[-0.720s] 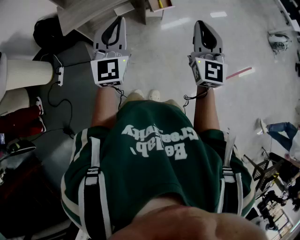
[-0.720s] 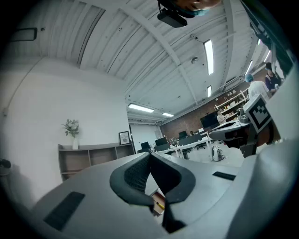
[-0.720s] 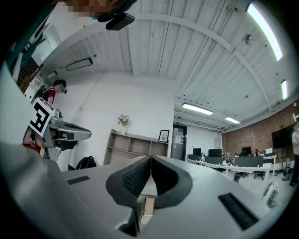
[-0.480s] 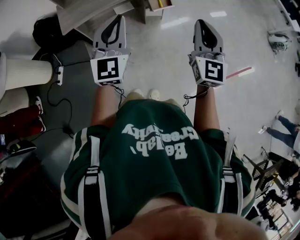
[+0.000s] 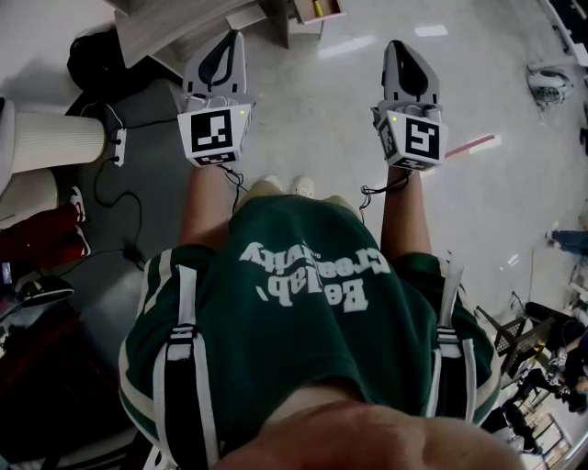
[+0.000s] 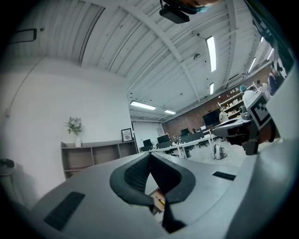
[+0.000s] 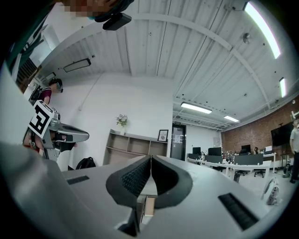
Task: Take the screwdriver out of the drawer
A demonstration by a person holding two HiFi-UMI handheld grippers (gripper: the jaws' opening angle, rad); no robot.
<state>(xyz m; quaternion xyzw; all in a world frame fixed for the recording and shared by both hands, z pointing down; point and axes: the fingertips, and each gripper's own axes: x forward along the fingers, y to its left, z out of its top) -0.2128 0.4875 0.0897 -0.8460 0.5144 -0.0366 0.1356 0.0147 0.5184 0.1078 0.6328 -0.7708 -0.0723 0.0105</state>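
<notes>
I stand on a pale floor and hold both grippers level in front of me. In the head view my left gripper (image 5: 228, 44) and right gripper (image 5: 398, 48) are both shut, with nothing between the jaws. Far ahead, at the top edge, an open wooden drawer (image 5: 325, 16) holds a small yellow item (image 5: 317, 7) that may be the screwdriver. In the left gripper view the black pads (image 6: 137, 175) meet at the tip of the left gripper (image 6: 149, 155), and a yellow sliver (image 6: 160, 201) shows below them. The right gripper (image 7: 151, 158) is likewise pressed shut.
A wooden shelf unit (image 5: 170, 27) stands ahead on the left, with a black backpack (image 5: 92, 57) beside it. A ribbed white cylinder (image 5: 55, 144), a power strip (image 5: 118, 149) and cables lie at the left. A red-and-white strip (image 5: 470, 144) lies on the floor at right.
Both grippers have stayed where they were, shut. A person at the right edge of the head view has walked further right, almost out of view.
</notes>
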